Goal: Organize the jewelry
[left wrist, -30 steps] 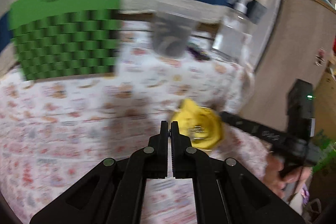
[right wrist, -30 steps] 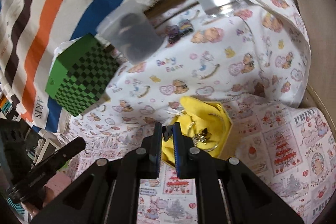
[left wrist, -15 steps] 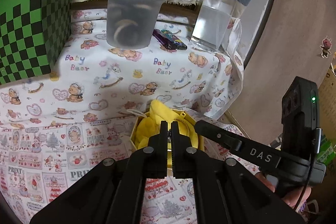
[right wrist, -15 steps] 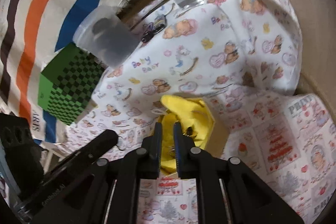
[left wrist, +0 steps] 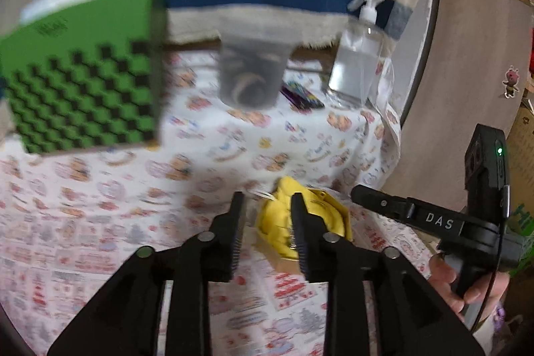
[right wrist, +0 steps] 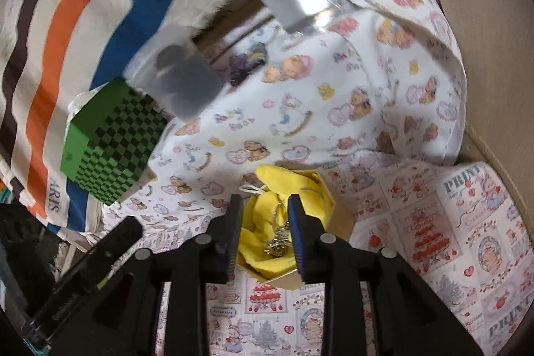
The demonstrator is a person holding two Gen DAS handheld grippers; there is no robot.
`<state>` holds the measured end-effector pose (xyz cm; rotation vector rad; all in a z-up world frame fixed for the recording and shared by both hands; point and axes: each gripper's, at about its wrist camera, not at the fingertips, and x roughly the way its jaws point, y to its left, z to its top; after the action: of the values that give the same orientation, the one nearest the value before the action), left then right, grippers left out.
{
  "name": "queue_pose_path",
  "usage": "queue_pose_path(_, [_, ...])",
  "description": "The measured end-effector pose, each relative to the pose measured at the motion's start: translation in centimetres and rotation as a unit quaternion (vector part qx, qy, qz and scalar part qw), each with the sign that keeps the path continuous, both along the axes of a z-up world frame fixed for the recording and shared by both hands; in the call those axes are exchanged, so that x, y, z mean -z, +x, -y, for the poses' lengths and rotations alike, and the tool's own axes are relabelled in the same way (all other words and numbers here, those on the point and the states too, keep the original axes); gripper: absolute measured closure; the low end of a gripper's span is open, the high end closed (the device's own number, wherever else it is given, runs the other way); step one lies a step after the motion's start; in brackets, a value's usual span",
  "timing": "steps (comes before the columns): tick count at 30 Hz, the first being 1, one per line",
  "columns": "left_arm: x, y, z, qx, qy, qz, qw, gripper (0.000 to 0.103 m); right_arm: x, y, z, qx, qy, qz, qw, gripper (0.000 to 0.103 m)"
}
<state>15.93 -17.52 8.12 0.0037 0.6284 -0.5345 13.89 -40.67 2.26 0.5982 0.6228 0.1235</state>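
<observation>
Left wrist view: your left gripper (left wrist: 267,199) was opening, empty, just above the small box lined with yellow cloth (left wrist: 310,222) on the printed tablecloth (left wrist: 100,222).

Right wrist view: your right gripper (right wrist: 263,202) was opening, nothing pinched, over the gold jewelry (right wrist: 278,244) lying in that box.

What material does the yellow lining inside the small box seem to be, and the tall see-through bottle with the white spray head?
The yellow lining looks like soft matte cloth: it bunches in rounded folds. The spray bottle appears to be clear glossy plastic, though glass cannot be excluded; the background shows through it.
</observation>
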Motion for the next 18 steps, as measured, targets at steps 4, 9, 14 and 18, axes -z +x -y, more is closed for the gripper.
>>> queue_pose_path(4, [-1.5,-2.3,-2.2,-0.021,0.006,0.041,0.9989,0.059,-1.8,-0.9,-2.2,-0.020,-0.041,0.036,0.998,0.067])
queue_pose_path(9, [-3.2,-4.8,-5.5,-0.057,0.000,0.092,0.9941,0.030,-4.0,-2.3,-5.7,-0.030,-0.111,0.080,0.990,0.054])
queue_pose_path(14, [-3.9,-7.0,-8.3,-0.087,0.000,0.140,0.9863,0.011,-5.1,-3.8,-8.4,-0.044,-0.159,0.107,0.981,0.036])
queue_pose_path(18, [-2.8,-7.9,-9.5,-0.100,0.016,0.165,0.9811,0.000,-5.1,-5.6,-10.1,-0.033,-0.211,0.147,0.966,0.000])
